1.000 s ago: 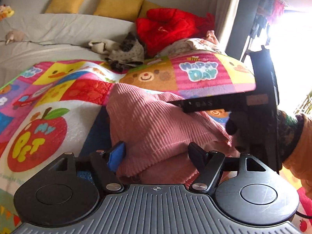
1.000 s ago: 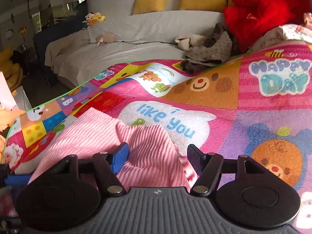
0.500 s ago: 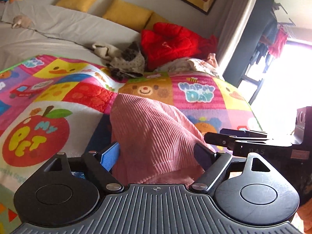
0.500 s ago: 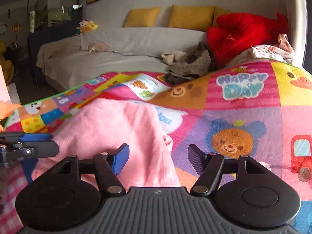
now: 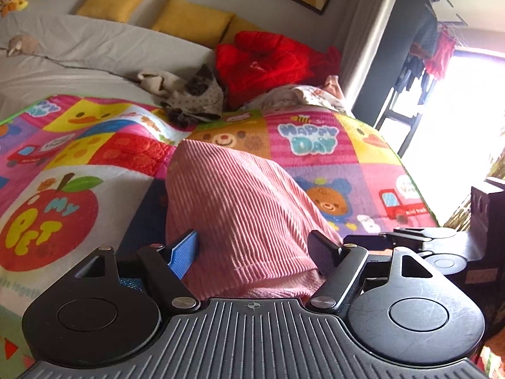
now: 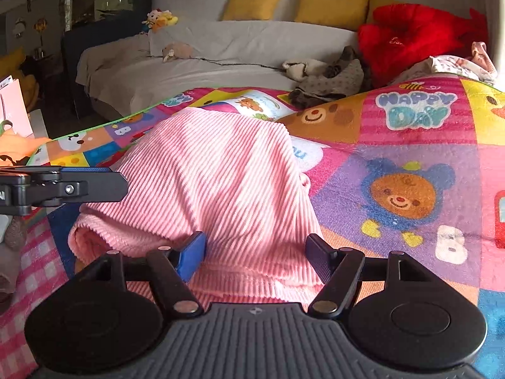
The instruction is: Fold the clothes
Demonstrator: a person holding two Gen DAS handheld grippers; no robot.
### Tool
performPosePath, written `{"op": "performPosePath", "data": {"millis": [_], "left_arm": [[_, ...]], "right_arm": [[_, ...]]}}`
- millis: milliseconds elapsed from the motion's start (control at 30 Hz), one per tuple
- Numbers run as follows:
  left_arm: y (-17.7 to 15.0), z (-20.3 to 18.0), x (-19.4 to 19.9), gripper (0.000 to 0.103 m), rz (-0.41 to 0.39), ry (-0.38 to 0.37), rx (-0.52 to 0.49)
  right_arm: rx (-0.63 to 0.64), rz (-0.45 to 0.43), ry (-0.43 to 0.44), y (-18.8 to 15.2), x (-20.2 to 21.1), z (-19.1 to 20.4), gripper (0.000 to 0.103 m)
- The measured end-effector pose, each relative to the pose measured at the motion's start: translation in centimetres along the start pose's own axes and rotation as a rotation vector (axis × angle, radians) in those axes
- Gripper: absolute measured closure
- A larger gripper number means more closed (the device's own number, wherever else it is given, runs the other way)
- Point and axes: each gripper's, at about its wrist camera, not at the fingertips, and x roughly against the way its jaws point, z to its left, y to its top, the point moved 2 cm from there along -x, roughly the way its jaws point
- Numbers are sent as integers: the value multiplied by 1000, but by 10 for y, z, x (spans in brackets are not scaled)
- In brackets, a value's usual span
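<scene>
A pink ribbed garment [image 5: 240, 202] lies folded on a colourful cartoon quilt [image 5: 315, 145]. It also shows in the right wrist view [image 6: 214, 183]. My left gripper [image 5: 254, 248] is open, its fingers either side of the garment's near edge, not pinching it. My right gripper [image 6: 254, 249] is open the same way over the garment's near hem. The right gripper appears at the right edge of the left wrist view [image 5: 410, 240]. The left gripper's finger appears at the left of the right wrist view [image 6: 63, 188].
A heap of clothes lies at the back: a red fleece [image 5: 265, 60], grey and beige pieces [image 5: 192, 91] and a printed white one [image 5: 303, 94]. Yellow cushions [image 5: 189, 22] line the wall. A grey sheet [image 6: 189, 63] covers the far bed. A bright window [image 5: 457, 110] is right.
Both grippers have let go of the pink garment and pulled back toward its near edge. The garment now lies folded and flatter. The right gripper has dropped out of the left view's middle.
</scene>
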Motion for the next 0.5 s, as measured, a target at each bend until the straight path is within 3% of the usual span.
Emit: {"op": "performPosePath", "data": {"millis": [300,400,500], "left_arm": [[-4,-1,-5,23,27,22,-26],[-4,-2,-5,23,29,19,-32],[-5,-3,-5,23,31,16,-39]], "right_arm": [[-14,-98,15,44,-1,-5,32],[45,-23,-8,41,-30,0,30],[39,-11,-32,31,-39,-5,20]]}}
